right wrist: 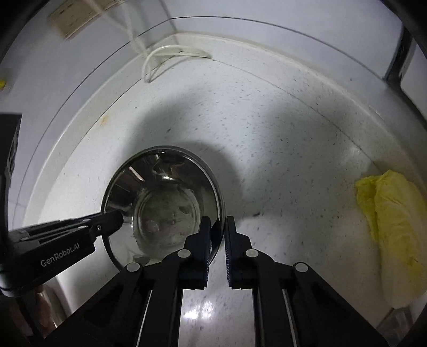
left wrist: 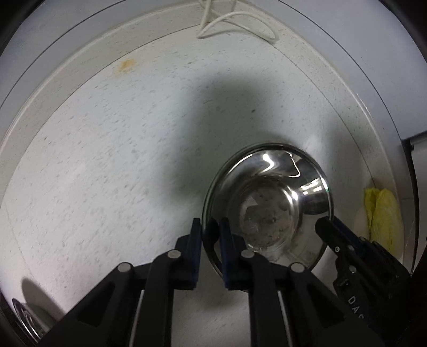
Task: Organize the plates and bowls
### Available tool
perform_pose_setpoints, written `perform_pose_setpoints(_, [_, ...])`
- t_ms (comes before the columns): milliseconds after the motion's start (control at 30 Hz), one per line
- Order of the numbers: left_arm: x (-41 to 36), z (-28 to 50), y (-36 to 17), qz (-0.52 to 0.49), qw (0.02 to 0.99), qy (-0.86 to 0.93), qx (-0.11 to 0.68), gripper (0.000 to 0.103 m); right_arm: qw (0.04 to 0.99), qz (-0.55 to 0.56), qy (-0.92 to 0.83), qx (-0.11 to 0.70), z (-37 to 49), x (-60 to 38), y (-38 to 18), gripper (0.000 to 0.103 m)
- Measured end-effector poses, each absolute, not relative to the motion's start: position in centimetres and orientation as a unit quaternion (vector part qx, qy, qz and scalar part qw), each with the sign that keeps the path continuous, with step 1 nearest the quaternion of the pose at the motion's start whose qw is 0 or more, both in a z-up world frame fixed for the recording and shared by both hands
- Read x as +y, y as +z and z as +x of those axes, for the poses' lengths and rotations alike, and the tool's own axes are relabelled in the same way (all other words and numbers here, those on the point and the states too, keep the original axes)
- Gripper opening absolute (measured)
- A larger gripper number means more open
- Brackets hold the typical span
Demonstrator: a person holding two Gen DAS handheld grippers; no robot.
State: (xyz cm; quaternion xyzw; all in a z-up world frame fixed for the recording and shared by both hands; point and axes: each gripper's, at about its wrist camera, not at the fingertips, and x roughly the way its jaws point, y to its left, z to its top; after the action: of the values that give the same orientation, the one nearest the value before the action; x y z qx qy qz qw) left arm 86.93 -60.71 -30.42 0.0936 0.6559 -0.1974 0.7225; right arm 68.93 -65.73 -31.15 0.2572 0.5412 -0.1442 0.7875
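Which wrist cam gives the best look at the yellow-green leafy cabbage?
Right wrist view: the yellow-green leafy cabbage lies large and mostly unobstructed on the speckled white counter, leaves readable. Left wrist view shows only a small part of it at the frame edge, its lower part hidden by the right gripper.

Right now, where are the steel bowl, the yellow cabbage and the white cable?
steel bowl (right wrist: 165,211): right wrist view, on its inner base.
yellow cabbage (right wrist: 395,227): right wrist view, on the middle of its leaves.
white cable (left wrist: 234,18): left wrist view, on the loop by the wall.
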Motion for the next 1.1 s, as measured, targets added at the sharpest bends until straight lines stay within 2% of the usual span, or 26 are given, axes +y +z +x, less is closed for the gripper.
perform_pose_setpoints(300, [-52.9, 81.9, -26.1, 0.106, 0.756, -0.186, 0.618, 0.012, 0.804, 0.250, -0.100, 0.530, 65.2, -58.0, -27.1, 0.009])
perform_pose_setpoints(567, [-39.5, 76.5, -21.5, 0.081, 0.795, -0.138, 0.586, 0.012, 0.825, 0.221, -0.022, 0.521, 63.2, -46.2, -23.4, 0.009])
perform_pose_setpoints(767, [-28.3, 74.8, -18.8, 0.050, 0.819, -0.073, 0.567, 0.012, 0.830, 0.159, 0.063, 0.530, 64.7, -35.8, -21.3, 0.012])
perform_pose_setpoints(933, [-21.4, 74.4, -19.3, 0.021, 0.819, -0.023, 0.572, 0.012, 0.824, 0.119, 0.107, 0.544, 66.3, -29.0, -21.3, 0.012])
perform_pose_setpoints(1100, [-18.0, 73.6, -21.4, -0.002, 0.808, 0.000, 0.589, 0.013, 0.809, 0.095, 0.124, 0.567, 67.3, -25.5, -23.0, 0.012])
